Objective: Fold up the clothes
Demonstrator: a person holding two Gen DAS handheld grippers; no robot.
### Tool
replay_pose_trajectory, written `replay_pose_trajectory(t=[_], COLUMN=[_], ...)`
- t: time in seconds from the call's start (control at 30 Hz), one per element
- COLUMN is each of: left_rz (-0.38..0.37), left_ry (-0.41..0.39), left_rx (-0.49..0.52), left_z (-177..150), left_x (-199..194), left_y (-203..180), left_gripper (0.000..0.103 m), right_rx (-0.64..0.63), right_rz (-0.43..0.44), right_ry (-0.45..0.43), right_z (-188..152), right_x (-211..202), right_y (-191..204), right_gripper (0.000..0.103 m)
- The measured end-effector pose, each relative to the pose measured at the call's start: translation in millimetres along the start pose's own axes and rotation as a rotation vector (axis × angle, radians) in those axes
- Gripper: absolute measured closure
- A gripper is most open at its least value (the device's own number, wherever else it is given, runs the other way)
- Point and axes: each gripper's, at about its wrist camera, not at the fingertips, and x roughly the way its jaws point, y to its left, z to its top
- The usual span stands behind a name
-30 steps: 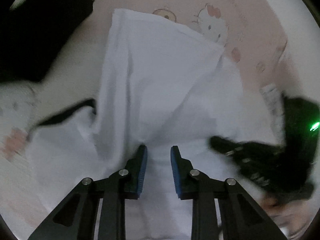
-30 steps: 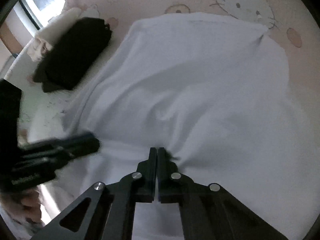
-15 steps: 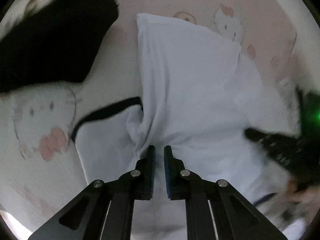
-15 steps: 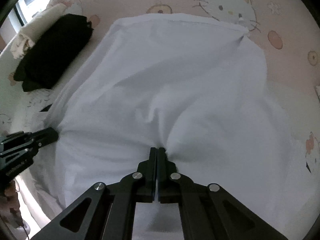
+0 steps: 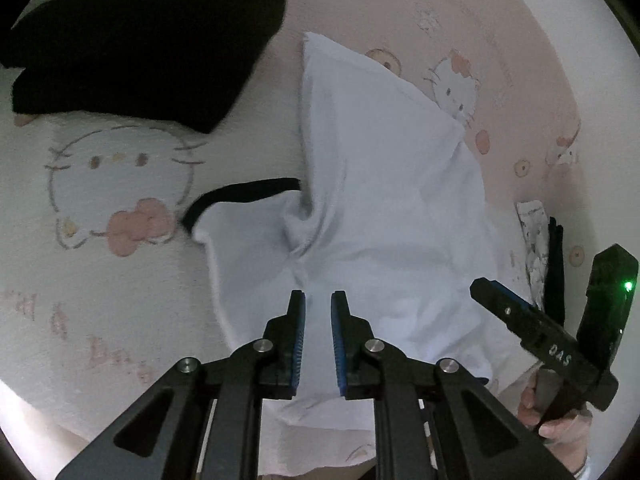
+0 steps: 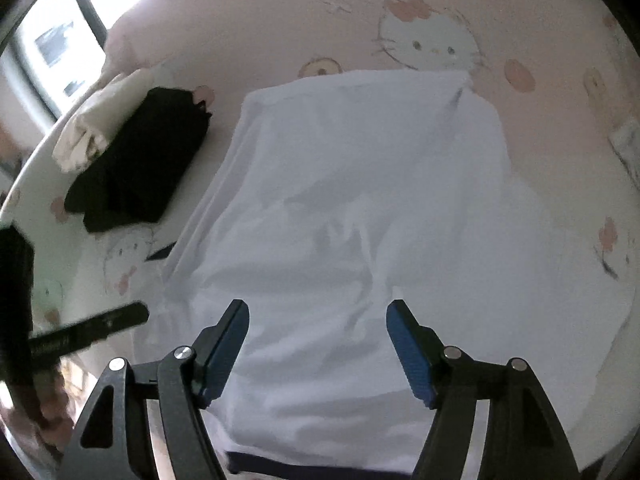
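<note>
A white garment [image 5: 380, 200] with black trim [image 5: 240, 196] lies spread on the pink cat-print bedsheet [image 5: 120, 280]. My left gripper [image 5: 318, 294] hovers over its near part, its blue-padded fingers a narrow gap apart, with creases gathered just beyond the tips. In the right wrist view the same white garment [image 6: 360, 200] fills the middle, and my right gripper [image 6: 318, 306] stands wide open above its near edge, holding nothing. The right gripper [image 5: 520, 316] also shows at the far right of the left wrist view, held by a hand [image 5: 560, 420].
A folded black garment [image 5: 140, 40] lies at the back left, also seen as a black pile [image 6: 136, 168] beside a rolled cream cloth [image 6: 92, 136]. A small patterned cloth [image 5: 532, 240] sits at the right. A window [image 6: 56, 48] lies beyond the bed.
My right gripper has opened wide and let go of the white garment. The left gripper's fingers have parted slightly and pulled back from the gathered creases. The garment now lies flatter.
</note>
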Motion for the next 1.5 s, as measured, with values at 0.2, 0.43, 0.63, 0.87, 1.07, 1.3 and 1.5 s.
replay_pose_trajectory(t=[0.2, 0.43, 0.63, 0.87, 1.07, 1.3, 1.5], left_rz=[0.011, -0.322, -0.340, -0.378, -0.320, 0.005, 0.004], left_ry=[-0.014, -0.088, -0.022, -0.004, -0.001, -0.030, 0.008], left_rx=[-0.079, -0.393, -0.399, -0.390, -0.382, -0.040, -0.092], left_z=[-4.6, -35.3, -24.1, -23.5, -16.9, -10.9, -8.7], left_x=[-5.1, 6.6, 9.5, 14.4, 3.2, -26.7, -27.3], left_y=[39.8, 102.7, 101.8, 95.6, 91.6, 61.5, 74.7], left_gripper=[0.092, 0.083, 0.083, 0.083, 0.083, 0.082, 0.082], right_rx=[-0.081, -0.295, -0.282, -0.279, -0.295, -0.494, -0.587], right_rz=[-0.041, -0.145, -0.187, -0.167, -0.207, -0.174, -0.209], right_ry=[0.011, 0.122, 0.158, 0.156, 0.119, 0.008, -0.032], right_z=[10.6, -12.7, -29.5, -29.6, -34.0, -57.7, -74.1], right_x=[10.5, 47.9, 69.2, 68.2, 54.4, 23.4, 14.5], right_y=[34.8, 84.6, 84.5, 80.3, 83.0, 120.7, 139.2], right_gripper=[0.032, 0.032, 0.024, 0.022, 0.023, 0.023, 0.023])
